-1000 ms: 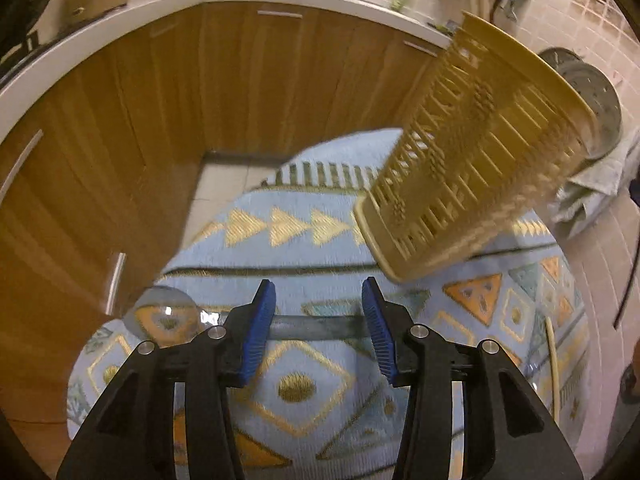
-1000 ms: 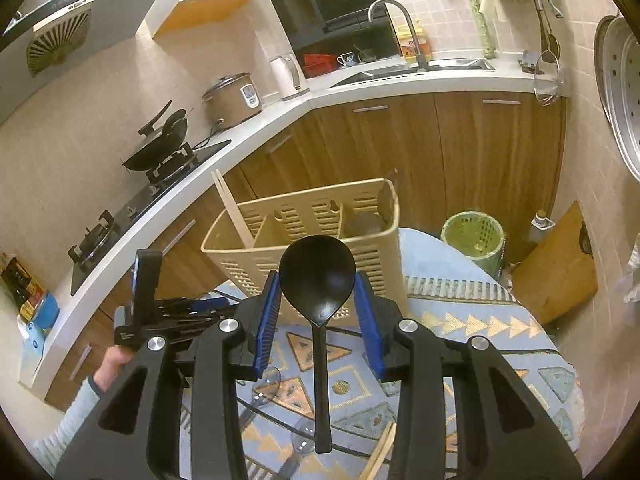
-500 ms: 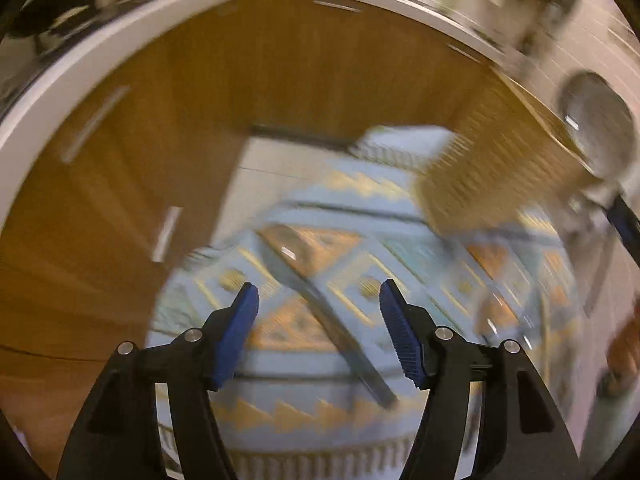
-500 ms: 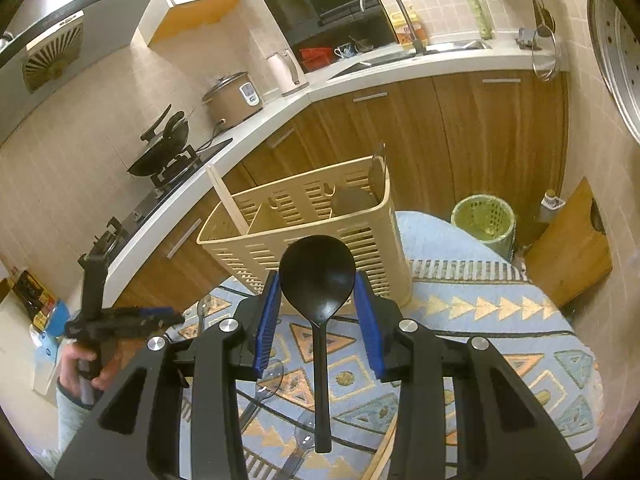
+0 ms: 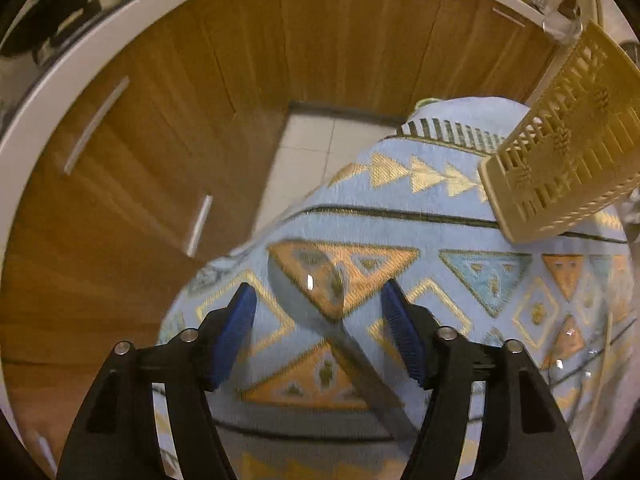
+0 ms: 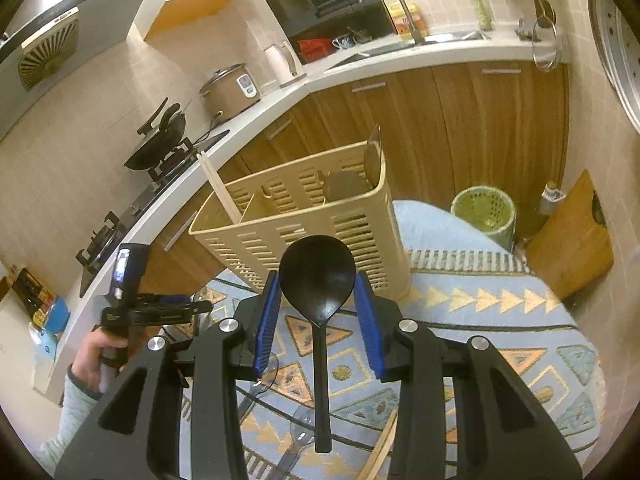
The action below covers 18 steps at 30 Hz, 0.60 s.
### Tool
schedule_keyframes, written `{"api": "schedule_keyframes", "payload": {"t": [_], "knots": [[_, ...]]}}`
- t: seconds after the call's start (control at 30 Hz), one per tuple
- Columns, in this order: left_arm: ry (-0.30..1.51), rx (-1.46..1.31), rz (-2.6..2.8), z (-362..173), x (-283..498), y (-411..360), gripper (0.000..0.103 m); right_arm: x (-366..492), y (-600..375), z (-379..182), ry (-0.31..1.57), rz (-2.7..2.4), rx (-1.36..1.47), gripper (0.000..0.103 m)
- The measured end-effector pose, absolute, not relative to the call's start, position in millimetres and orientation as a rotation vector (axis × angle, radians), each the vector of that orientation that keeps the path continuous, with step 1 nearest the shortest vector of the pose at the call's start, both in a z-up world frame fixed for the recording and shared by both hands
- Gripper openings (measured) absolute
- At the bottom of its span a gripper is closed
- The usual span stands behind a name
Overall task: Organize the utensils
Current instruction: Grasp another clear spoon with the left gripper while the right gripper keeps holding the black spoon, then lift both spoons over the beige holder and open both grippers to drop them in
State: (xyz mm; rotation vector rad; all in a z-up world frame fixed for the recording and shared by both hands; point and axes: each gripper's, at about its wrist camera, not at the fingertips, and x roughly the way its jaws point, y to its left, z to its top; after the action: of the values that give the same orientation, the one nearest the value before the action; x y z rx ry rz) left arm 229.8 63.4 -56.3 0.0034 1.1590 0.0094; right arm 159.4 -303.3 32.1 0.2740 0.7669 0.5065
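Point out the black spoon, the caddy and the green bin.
Black spoon (image 6: 317, 276), right wrist view, on its bowl.
Caddy (image 6: 320, 236), right wrist view, on its slotted front wall.
Green bin (image 6: 482, 210), right wrist view, on its mesh side.

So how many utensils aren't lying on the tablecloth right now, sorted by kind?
Black spoon held in the right gripper: 1
Dark utensils standing in the basket: 2
Chopsticks in the basket: 2
Total: 5

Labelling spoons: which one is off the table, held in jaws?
The black spoon, clamped at its bowl in the right gripper. The clear spoons lie flat on the cloth.
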Motion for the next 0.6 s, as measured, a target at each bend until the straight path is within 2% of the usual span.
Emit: {"api": "schedule_keyframes", "payload": {"t": [0.07, 0.1, 0.13, 0.37, 0.6], "knots": [[1.146, 0.004, 0.019, -56, 232, 65, 0.055, 157, -301, 33, 0.766, 0.507, 0.265, 0.034], [1.134, 0.016, 0.029, -55, 230, 64, 0.042, 156, -301, 33, 0.765, 0.507, 0.261, 0.034], [1.122, 0.032, 0.035, -54, 228, 62, 0.035, 156, -301, 33, 0.764, 0.505, 0.257, 0.034], [1.055, -0.012, -0.055, -45, 208, 54, 0.033, 156, -297, 34, 0.765, 0.509, 0.255, 0.034], [0.829, -0.122, -0.208, -1, 176, 45, 0.031, 146, -291, 48, 0.695, 0.524, 0.223, 0.034]]}}
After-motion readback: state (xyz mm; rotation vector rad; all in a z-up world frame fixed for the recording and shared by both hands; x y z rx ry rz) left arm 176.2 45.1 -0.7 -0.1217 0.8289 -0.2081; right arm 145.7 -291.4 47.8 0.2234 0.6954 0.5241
